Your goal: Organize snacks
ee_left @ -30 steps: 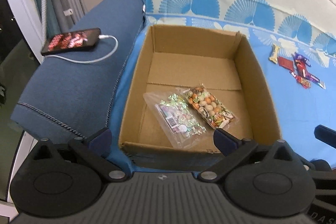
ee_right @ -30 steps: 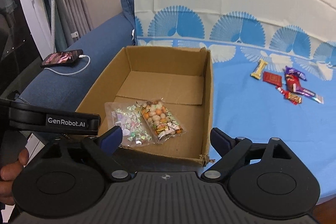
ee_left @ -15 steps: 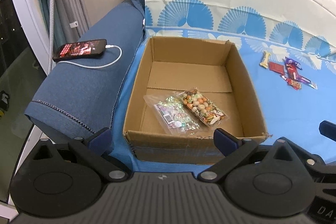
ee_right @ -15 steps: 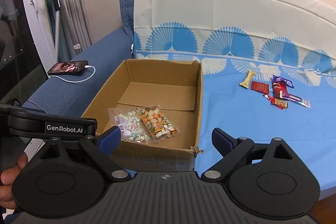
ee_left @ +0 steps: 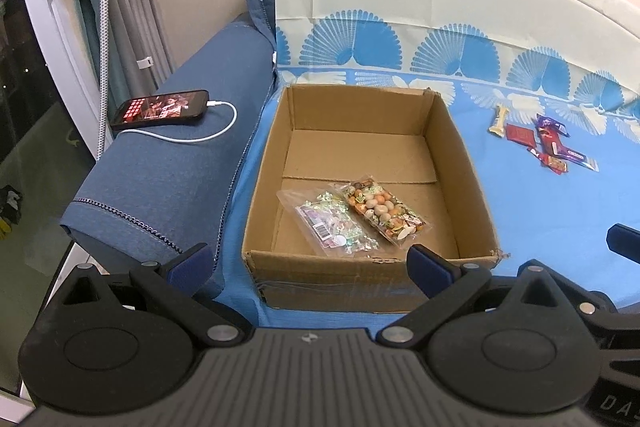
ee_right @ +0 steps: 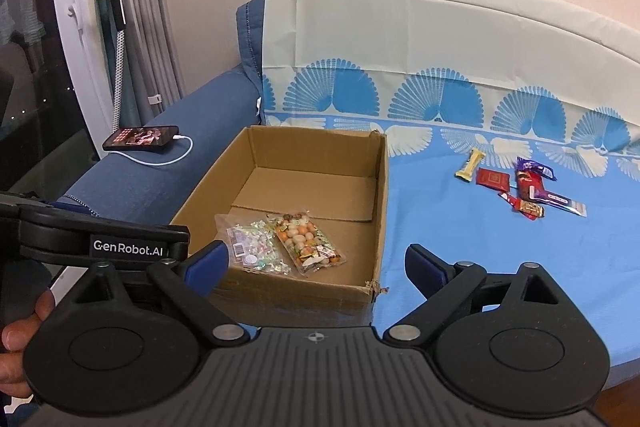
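An open cardboard box (ee_left: 468,163) (ee_right: 382,195) sits on the blue sofa seat. Inside lie a clear bag of pastel candies (ee_left: 332,223) (ee_right: 254,247) and a bag of orange and beige nuts (ee_left: 382,211) (ee_right: 308,241), side by side near the front wall. Several small wrapped snacks (ee_left: 540,143) (ee_right: 520,187) lie loose on the seat to the right of the box. My left gripper (ee_left: 310,261) is open and empty, in front of the box. My right gripper (ee_right: 316,263) is open and empty, also in front of the box, to the right of the left one.
A phone (ee_left: 160,109) (ee_right: 140,138) with a white charging cable lies on the blue armrest (ee_left: 176,163) left of the box. A patterned cover (ee_right: 440,75) drapes the sofa back. A stand and curtains are at far left.
Both grippers have pulled back and up from the box, so the box and snacks look smaller and more of the sofa shows. Both stay open.
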